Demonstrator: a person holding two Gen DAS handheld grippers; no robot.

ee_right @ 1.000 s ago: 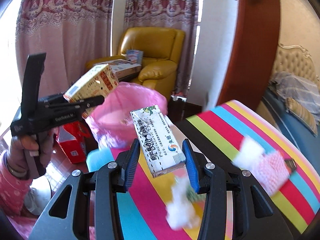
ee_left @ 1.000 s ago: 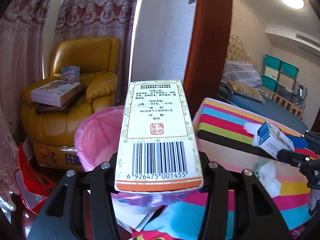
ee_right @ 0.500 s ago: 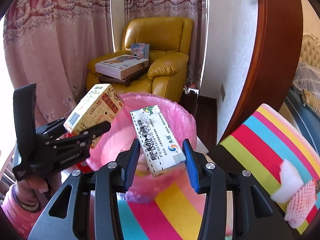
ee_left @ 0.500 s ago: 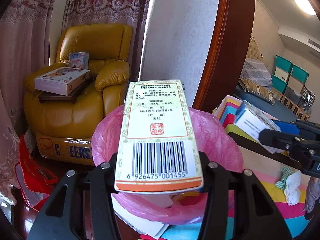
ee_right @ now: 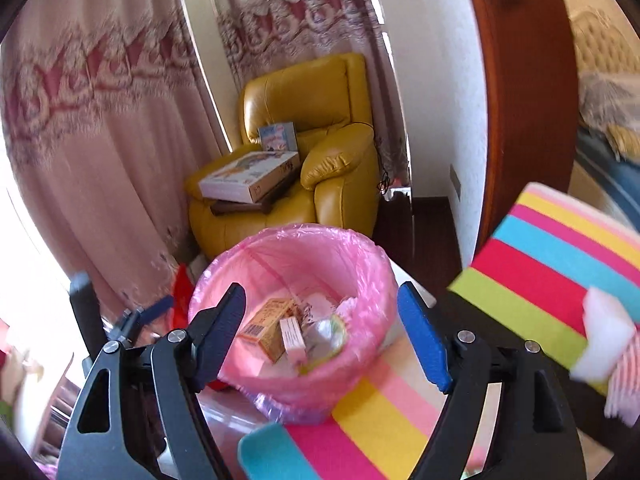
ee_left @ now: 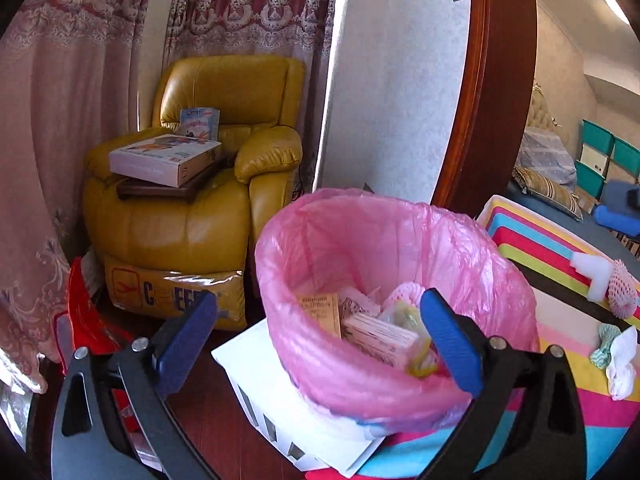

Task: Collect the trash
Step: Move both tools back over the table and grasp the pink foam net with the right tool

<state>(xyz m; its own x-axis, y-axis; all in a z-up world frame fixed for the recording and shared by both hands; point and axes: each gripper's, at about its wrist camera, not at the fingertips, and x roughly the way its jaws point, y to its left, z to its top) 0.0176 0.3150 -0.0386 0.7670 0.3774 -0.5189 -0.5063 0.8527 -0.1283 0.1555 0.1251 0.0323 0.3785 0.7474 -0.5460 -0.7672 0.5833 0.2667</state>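
Observation:
A bin lined with a pink bag (ee_left: 384, 256) stands by the striped table; it also shows in the right wrist view (ee_right: 292, 264). Inside lie a yellow medicine box (ee_right: 268, 322), a white box (ee_right: 294, 338) and other scraps. In the left wrist view the yellow box (ee_left: 320, 314) and the white box (ee_left: 380, 338) lie in the bag. My left gripper (ee_left: 320, 346) is open and empty over the bin's near rim. My right gripper (ee_right: 320, 334) is open and empty above the bin. White foam (ee_left: 592, 270) and pink fruit netting (ee_left: 622, 290) lie on the table.
The striped tablecloth (ee_right: 560, 248) covers the table at right. A yellow armchair (ee_left: 200, 208) with boxes stands behind the bin. A white basket (ee_left: 288, 412) sits under the bin. A crumpled white tissue (ee_left: 620, 364) lies near the table's front.
Both grippers opened and dropped their boxes into the pink-lined bin. The yellow box and the white box now lie inside it. Both grippers moved closer over the bin.

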